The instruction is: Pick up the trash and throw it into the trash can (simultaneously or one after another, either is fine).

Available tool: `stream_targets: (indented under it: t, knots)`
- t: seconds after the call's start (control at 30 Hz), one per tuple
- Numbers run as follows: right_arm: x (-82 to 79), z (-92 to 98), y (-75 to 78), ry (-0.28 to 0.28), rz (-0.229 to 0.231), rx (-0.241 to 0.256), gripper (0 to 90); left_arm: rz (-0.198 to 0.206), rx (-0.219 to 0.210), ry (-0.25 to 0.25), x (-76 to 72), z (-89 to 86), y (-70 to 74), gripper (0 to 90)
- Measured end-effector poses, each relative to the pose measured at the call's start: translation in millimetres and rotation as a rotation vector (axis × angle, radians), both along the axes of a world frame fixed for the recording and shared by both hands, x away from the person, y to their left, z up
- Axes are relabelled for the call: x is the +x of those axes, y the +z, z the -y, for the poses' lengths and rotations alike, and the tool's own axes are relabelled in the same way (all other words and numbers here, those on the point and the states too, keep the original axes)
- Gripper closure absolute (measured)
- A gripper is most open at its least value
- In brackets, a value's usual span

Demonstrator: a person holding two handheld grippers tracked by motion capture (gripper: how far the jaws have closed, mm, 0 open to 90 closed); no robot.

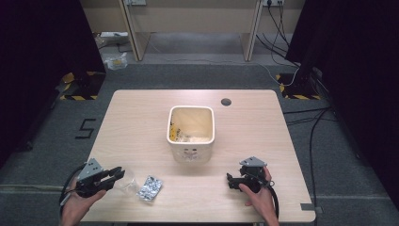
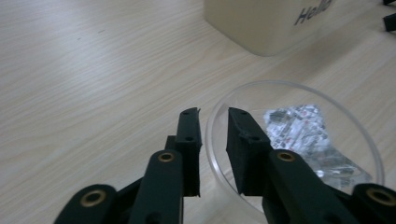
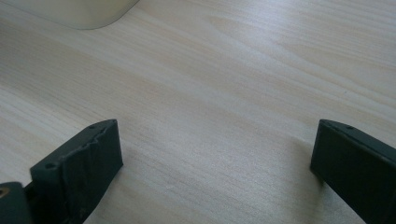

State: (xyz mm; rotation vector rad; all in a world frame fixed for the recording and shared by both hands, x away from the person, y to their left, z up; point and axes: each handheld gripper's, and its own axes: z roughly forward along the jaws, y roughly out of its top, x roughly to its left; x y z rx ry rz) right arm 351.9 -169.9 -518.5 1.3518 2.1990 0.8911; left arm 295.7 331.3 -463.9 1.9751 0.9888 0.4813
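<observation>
A clear plastic cup stands near the table's front left; its round rim fills the left gripper view. My left gripper has its jaws drawn to a narrow gap astride the near wall of the cup, one jaw inside and one outside. A crumpled silver foil packet lies just right of the cup, seen through the plastic. My right gripper rests open over bare wood at the front right, nothing between its jaws.
A cream bin stands mid-table with scraps inside. A cable hole sits at the back of the wooden table. Cables run over the floor to the right.
</observation>
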Motion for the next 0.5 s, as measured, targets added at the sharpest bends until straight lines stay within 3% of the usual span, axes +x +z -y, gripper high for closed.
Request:
stream_targets:
  t: [0.5]
  knots:
    - [0.0, 0.0, 0.0, 0.001, 0.000, 0.000, 2.3, 0.061, -0.022, 0.005, 4.3, 1.7, 13.6, 81.8]
